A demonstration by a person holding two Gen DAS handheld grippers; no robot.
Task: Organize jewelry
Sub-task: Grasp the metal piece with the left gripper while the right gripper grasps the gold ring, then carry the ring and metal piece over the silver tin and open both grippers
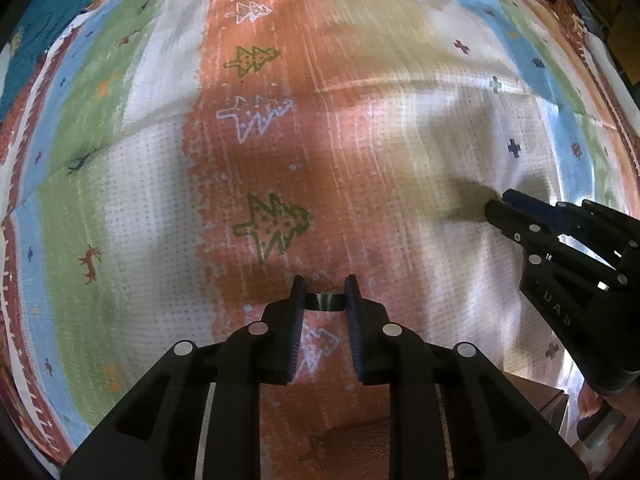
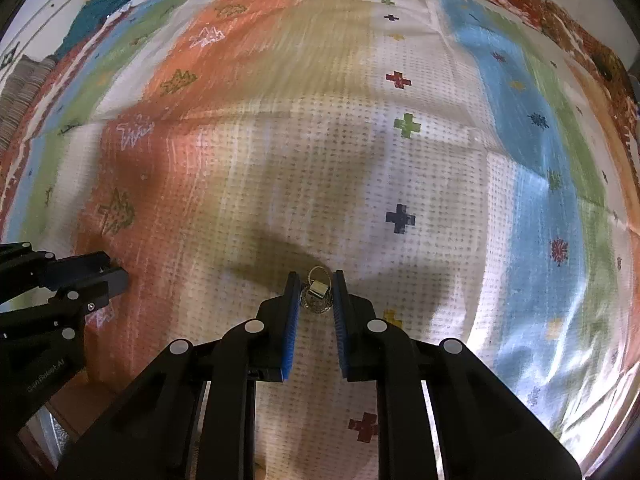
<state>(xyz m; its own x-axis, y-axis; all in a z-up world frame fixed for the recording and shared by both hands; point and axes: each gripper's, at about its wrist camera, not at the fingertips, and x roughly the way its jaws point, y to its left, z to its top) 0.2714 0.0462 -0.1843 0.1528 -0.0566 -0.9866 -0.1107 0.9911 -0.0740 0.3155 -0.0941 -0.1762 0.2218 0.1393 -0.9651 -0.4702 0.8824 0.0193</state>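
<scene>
In the left wrist view my left gripper (image 1: 325,286) points down at a striped cloth (image 1: 168,184), shut on a dark shiny ring band (image 1: 325,302) that spans the gap between its fingertips. In the right wrist view my right gripper (image 2: 316,280) is shut on a small piece of jewelry (image 2: 317,294), a cluster of thin wire rings with a square silvery stone. It lies on the white part of the cloth (image 2: 400,168). Each gripper shows in the other's view: the right gripper (image 1: 500,204) at the right edge, the left gripper (image 2: 116,274) at the left edge.
The cloth has orange, white, green and blue stripes with tree and cross prints and a few creases. A teal fabric (image 1: 44,16) lies at the far left corner. A brown surface (image 1: 360,440) shows past the cloth's near edge.
</scene>
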